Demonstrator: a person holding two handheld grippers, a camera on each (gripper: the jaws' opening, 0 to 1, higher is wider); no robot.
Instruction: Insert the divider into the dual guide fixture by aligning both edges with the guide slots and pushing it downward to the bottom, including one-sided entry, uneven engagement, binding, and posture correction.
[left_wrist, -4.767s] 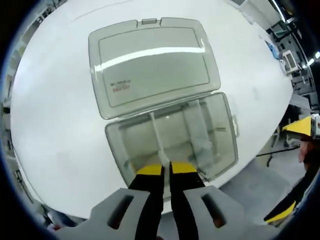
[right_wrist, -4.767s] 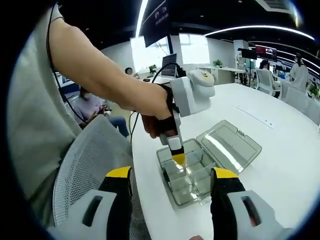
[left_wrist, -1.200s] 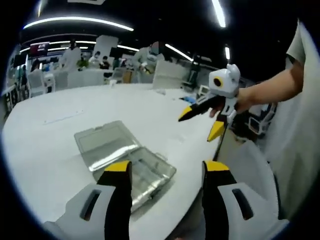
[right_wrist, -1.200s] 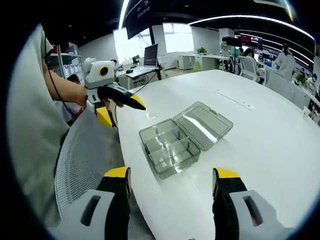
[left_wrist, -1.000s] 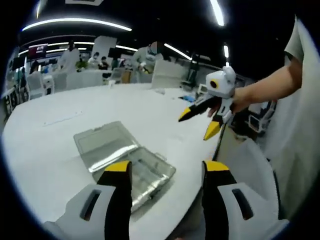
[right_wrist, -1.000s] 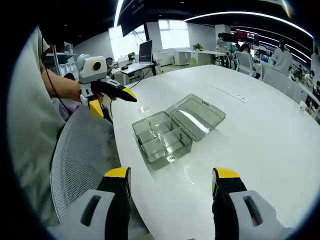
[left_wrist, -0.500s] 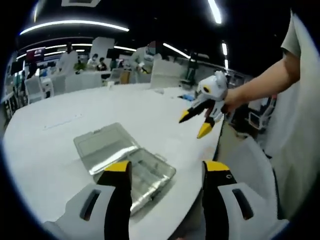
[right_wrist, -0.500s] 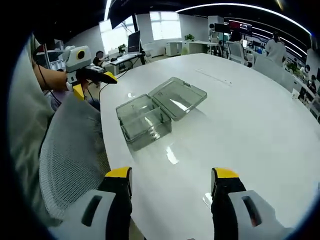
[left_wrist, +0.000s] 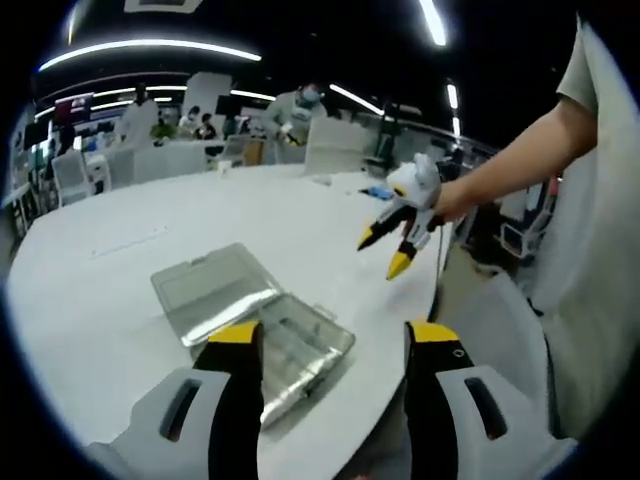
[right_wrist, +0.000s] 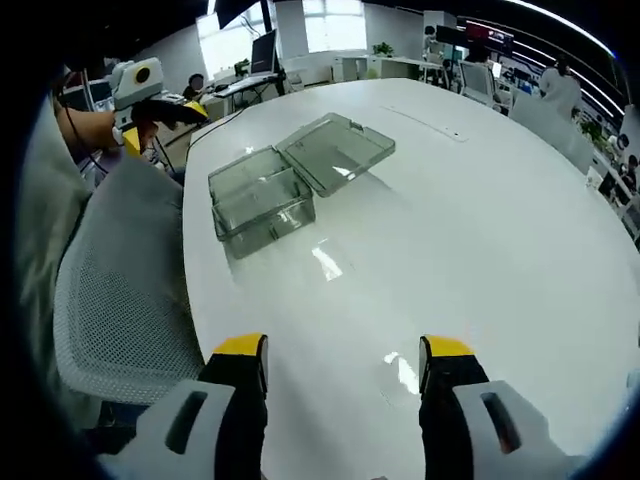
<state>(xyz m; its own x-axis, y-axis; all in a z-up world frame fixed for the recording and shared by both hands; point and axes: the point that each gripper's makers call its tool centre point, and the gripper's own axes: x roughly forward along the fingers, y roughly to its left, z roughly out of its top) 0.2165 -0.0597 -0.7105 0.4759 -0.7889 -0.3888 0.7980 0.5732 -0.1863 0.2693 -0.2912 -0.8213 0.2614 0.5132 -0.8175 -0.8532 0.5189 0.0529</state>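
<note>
In the left gripper view my left gripper (left_wrist: 333, 345) is released: the two yellow-tipped jaws stand wide apart and nothing is between them. It hangs above the near edge of the white table (left_wrist: 120, 300). The clear box (left_wrist: 255, 325) lies on the table just ahead of the left jaw, a little to the left of the gap, not touching the jaws. Its lid (left_wrist: 212, 293) is folded back flat on the far side, and the tray part is nearest to me. I see thin walls inside the tray, but I cannot tell which one is the divider or how deep it sits. Further to the right, the right gripper (left_wrist: 393, 247) is held in a hand (left_wrist: 447, 200) above the table edge, well apart from the box, with its jaws apart and holding nothing.

In the right gripper view my right gripper (right_wrist: 338, 372) is also released, jaws wide, over a bare part of the table (right_wrist: 480, 220). The box (right_wrist: 262, 204) is well ahead and to the left, far from the jaws, with the lid (right_wrist: 335, 151) lying open beyond it. The left gripper (right_wrist: 160, 115) shows at the upper left, past the table edge, near a grey mesh chair (right_wrist: 120, 290).
</note>
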